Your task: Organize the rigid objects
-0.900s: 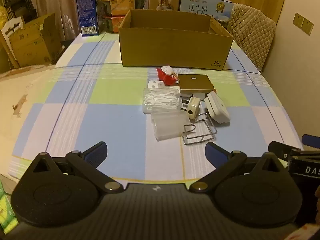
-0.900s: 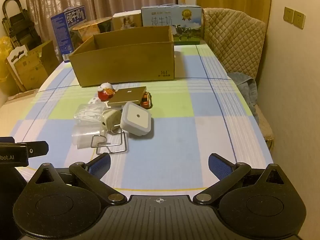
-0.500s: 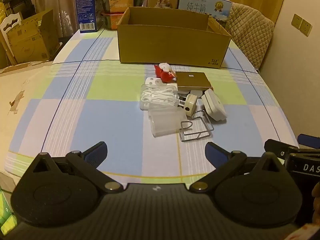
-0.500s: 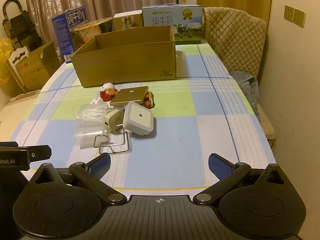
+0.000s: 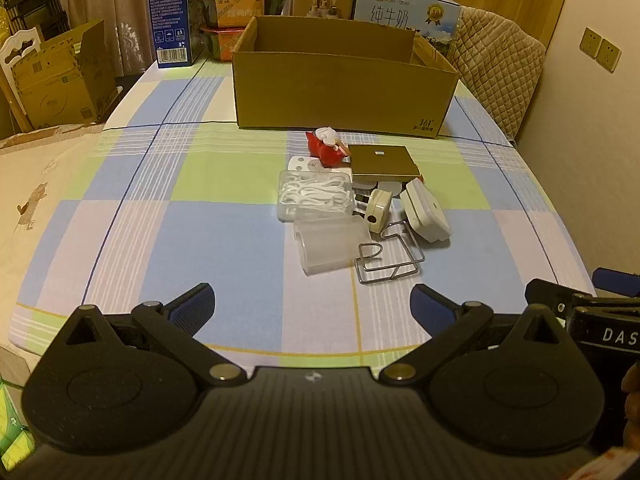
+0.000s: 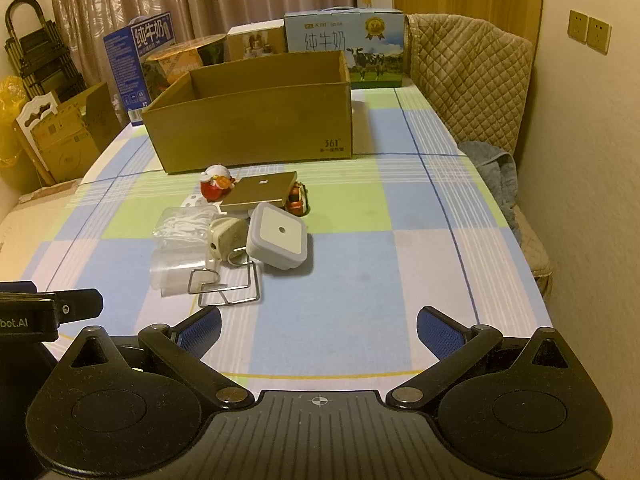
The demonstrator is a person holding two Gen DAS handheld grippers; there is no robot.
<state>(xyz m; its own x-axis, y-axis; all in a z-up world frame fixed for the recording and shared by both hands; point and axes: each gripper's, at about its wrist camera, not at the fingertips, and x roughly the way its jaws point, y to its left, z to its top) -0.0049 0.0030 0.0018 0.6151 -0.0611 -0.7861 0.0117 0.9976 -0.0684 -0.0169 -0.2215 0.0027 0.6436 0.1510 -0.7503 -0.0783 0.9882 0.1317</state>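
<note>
A cluster of small items lies mid-table: a red figurine (image 5: 326, 148), a gold flat box (image 5: 384, 160), a clear case of white picks (image 5: 316, 196), a frosted plastic box (image 5: 330, 248), a wire rack (image 5: 390, 258), a round plug (image 5: 378, 210) and a square white night light (image 6: 278, 236). Behind them stands an open cardboard box (image 5: 340, 88) (image 6: 256, 128). My left gripper (image 5: 312, 306) hangs open over the near table edge, short of the frosted box. Beside it my right gripper (image 6: 318, 330) is also open, with nothing between its fingers.
The checked tablecloth (image 5: 200, 208) covers the table. Milk cartons (image 6: 344, 38), a blue carton (image 5: 176, 12) and food tubs line the far edge. A quilted chair (image 6: 472, 80) with a grey cloth stands at the right, a wall close beyond. Cardboard boxes sit on the floor at left.
Both views show the table slightly farther and lower in frame, as both grippers have lifted or tilted a little. Nothing on the table has moved; both grippers stay open.
</note>
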